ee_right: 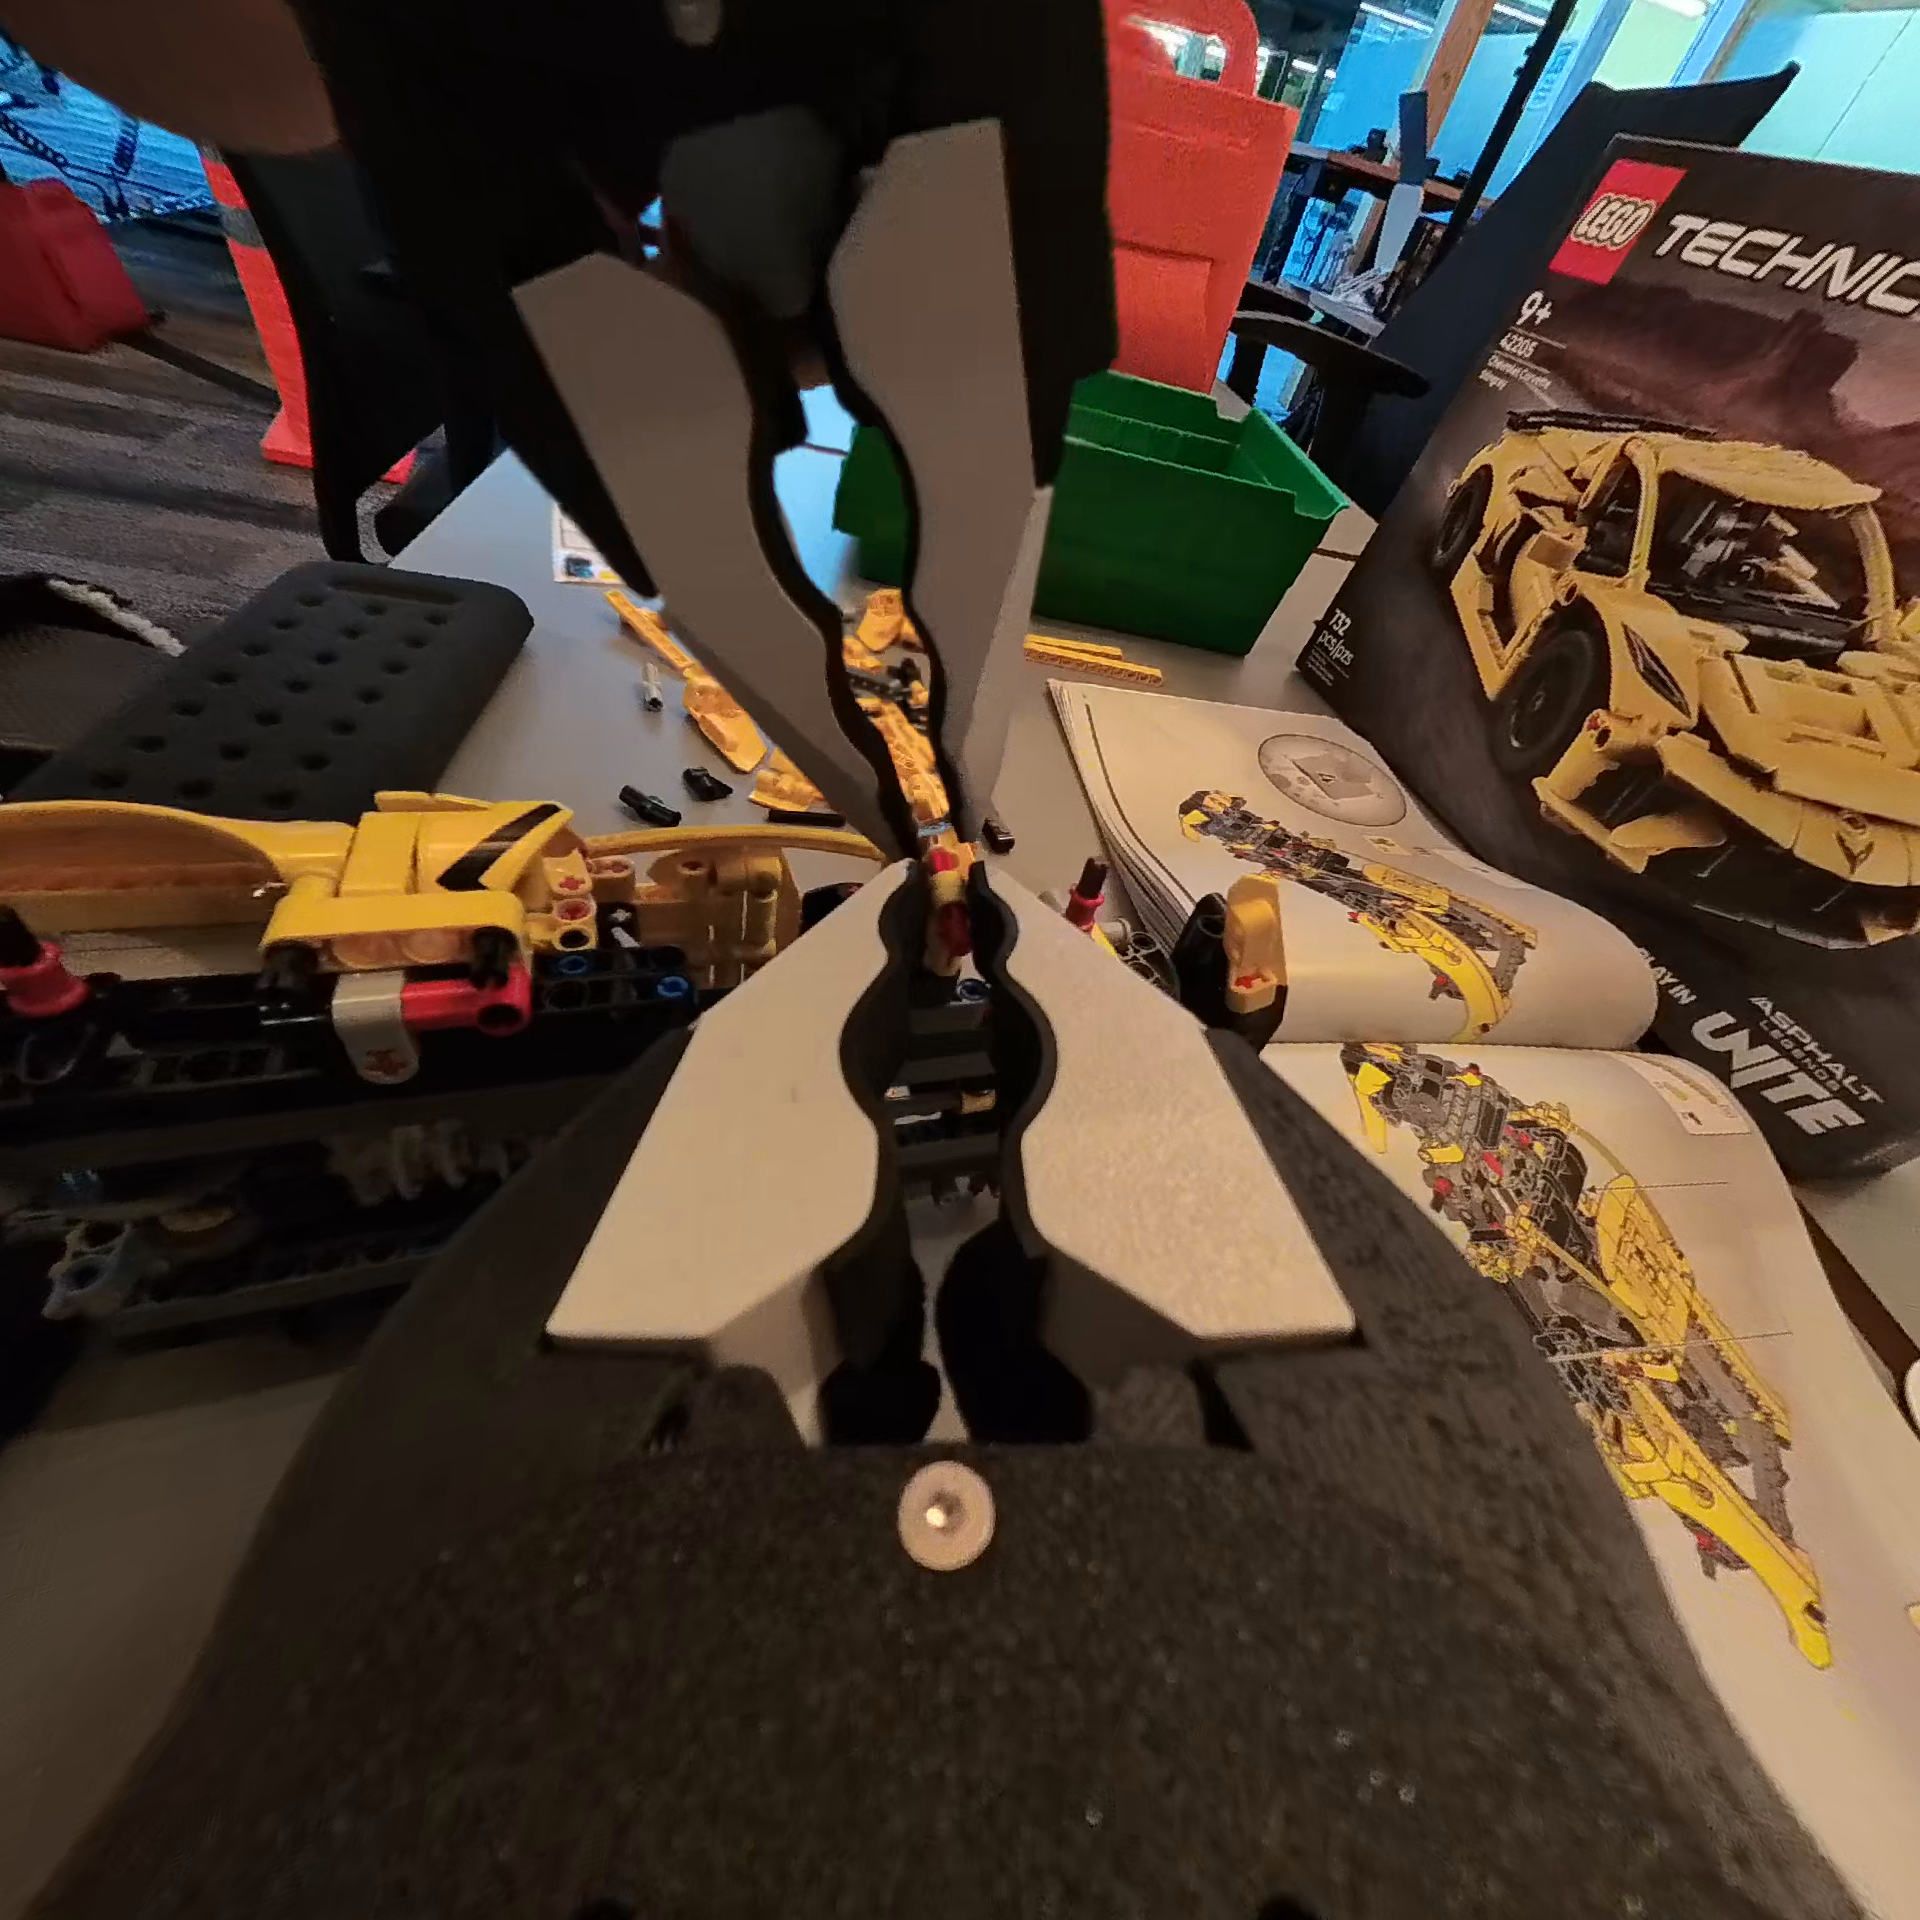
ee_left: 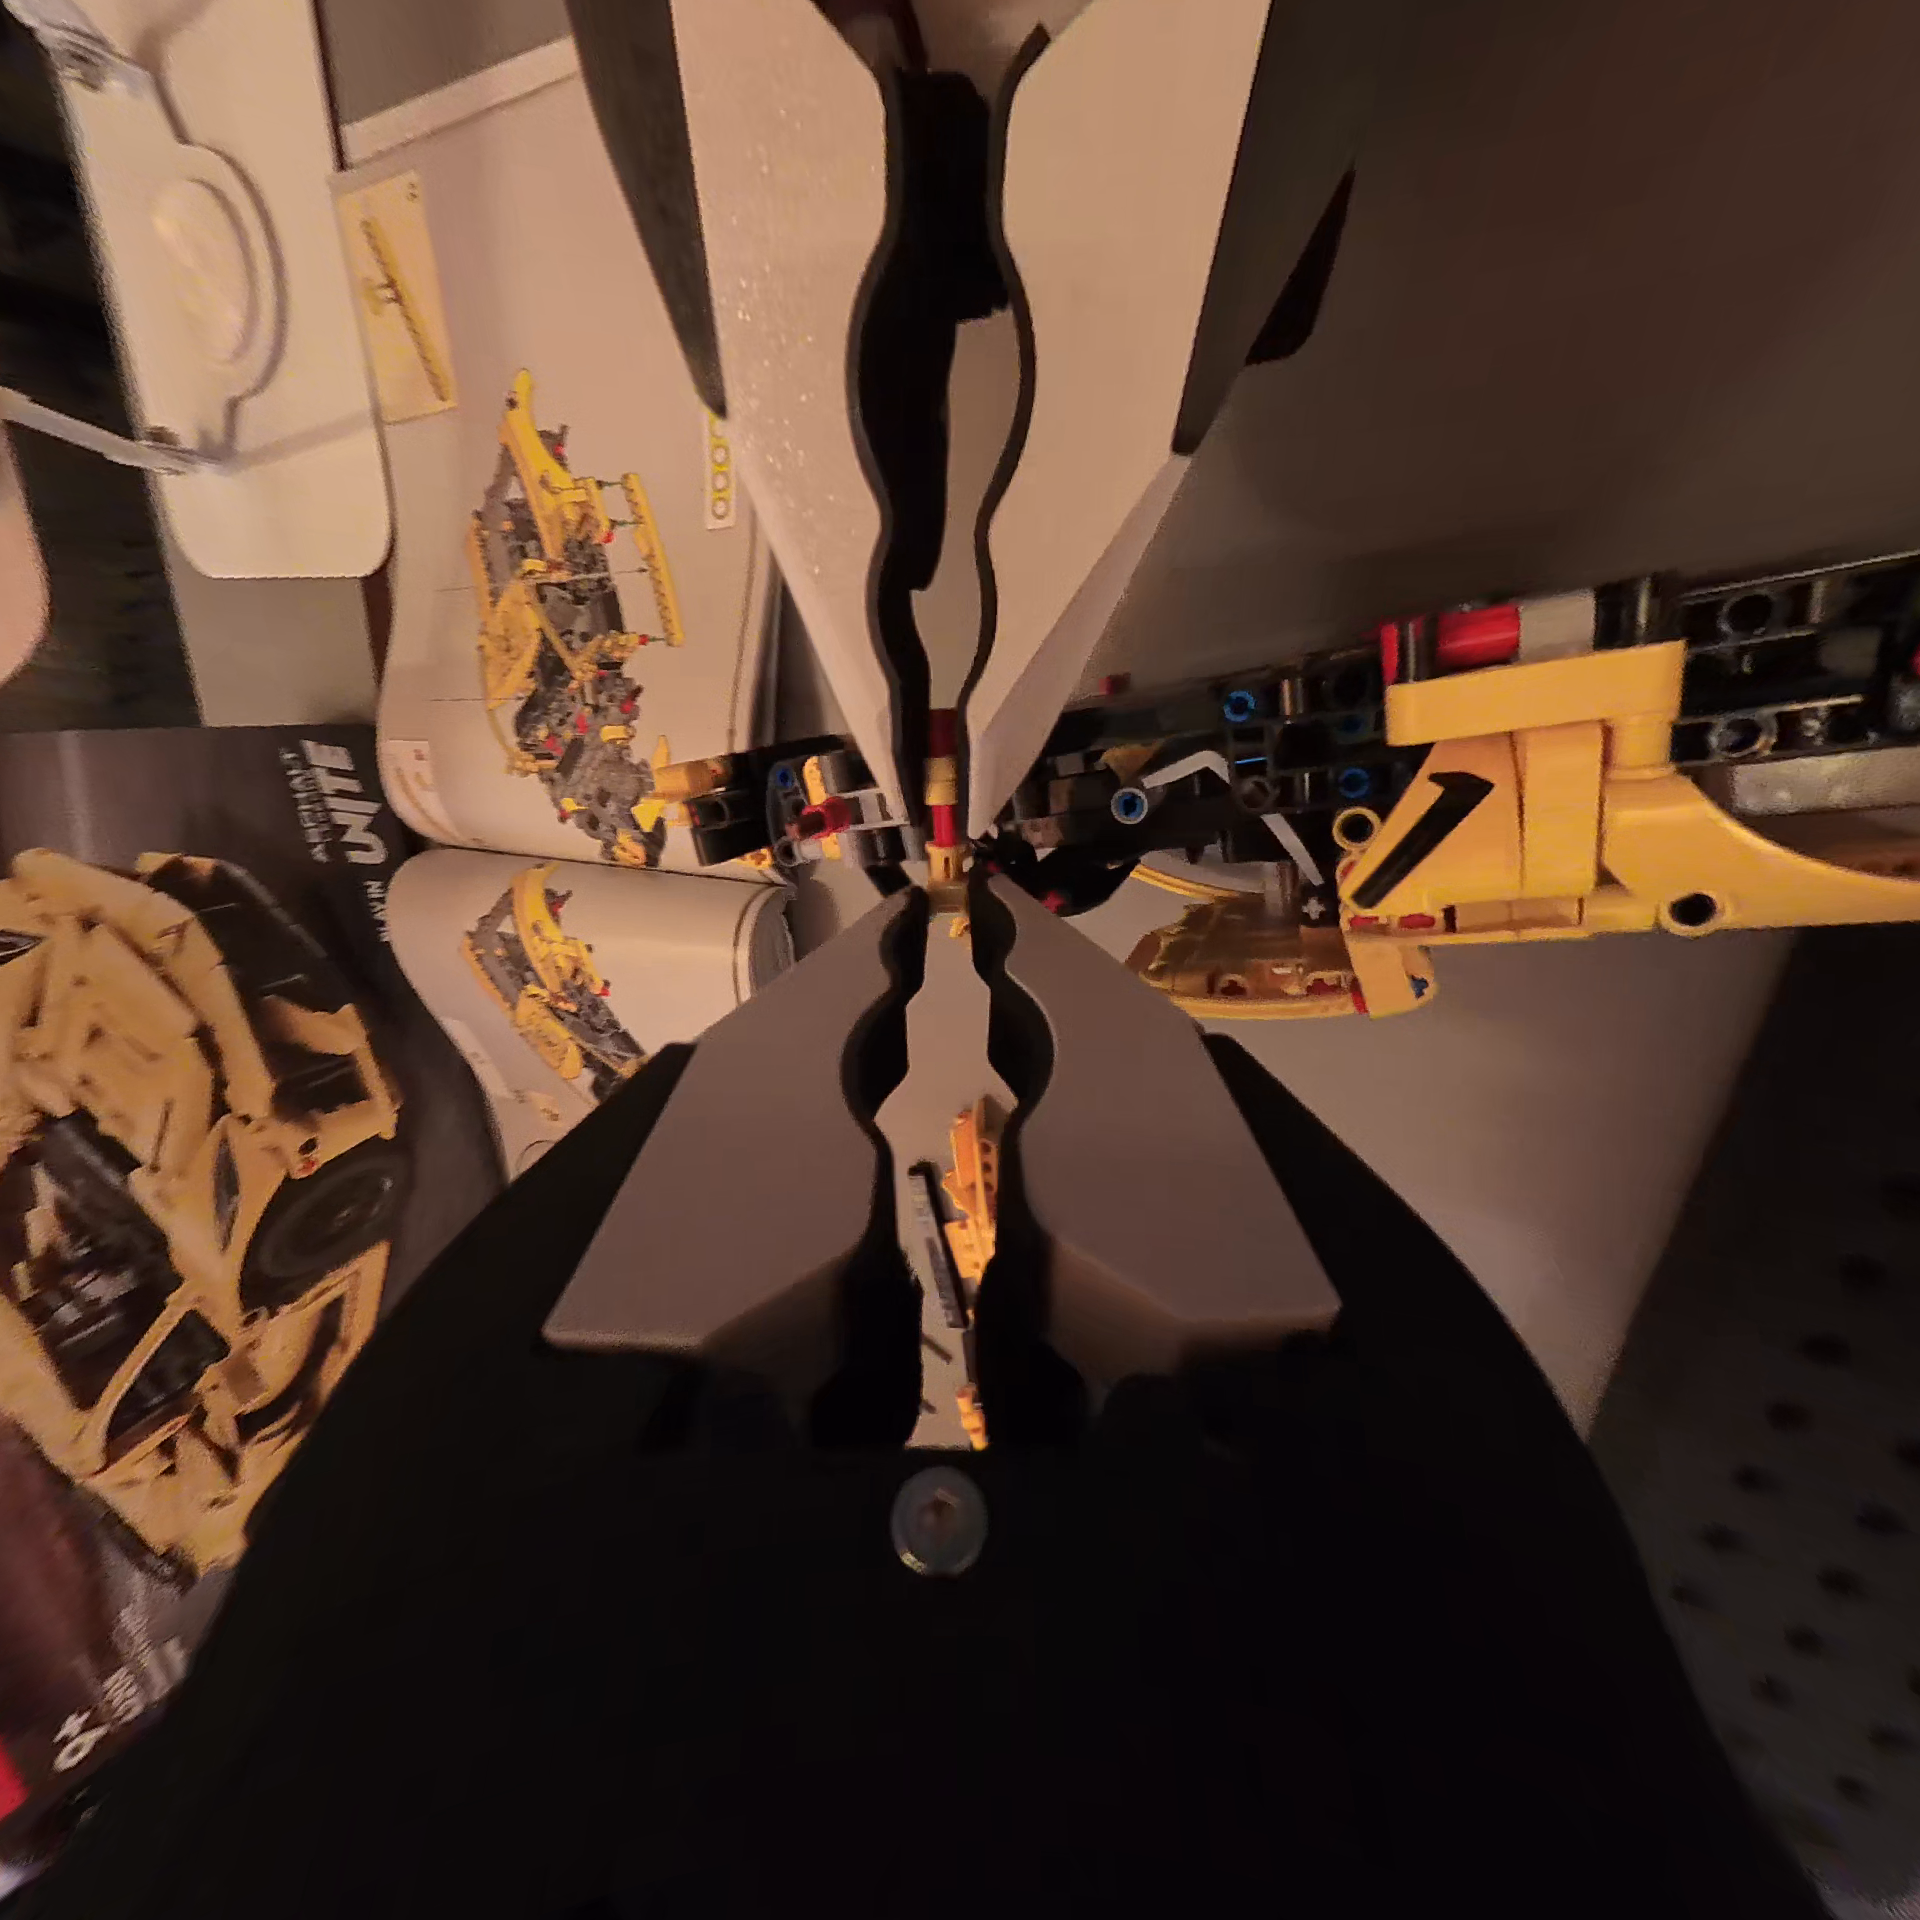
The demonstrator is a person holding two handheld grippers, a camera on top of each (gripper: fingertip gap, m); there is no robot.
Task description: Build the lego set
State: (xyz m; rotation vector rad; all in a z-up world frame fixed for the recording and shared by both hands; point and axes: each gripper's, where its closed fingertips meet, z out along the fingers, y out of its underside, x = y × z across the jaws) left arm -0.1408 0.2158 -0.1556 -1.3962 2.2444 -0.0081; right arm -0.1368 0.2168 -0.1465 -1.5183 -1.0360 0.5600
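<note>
A small red-and-yellow axle piece (ee_left: 941, 805) is pinched at opposite ends by the nearly closed left hand-held gripper (ee_left: 943, 902) and right hand-held gripper (ee_right: 943, 896), its long axis along their fingers, above the car chassis (ee_right: 436, 935) on the table (ee_right: 582, 717).

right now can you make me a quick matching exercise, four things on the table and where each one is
Things:
1. green bin
2. set box
3. instruction booklet
4. small red and yellow piece

Places:
A. lying open in front of the box
B. pinched between both grippers' tips
C. far side of the table
D. standing at the right

Pairs: 1-C, 2-D, 3-A, 4-B
</note>
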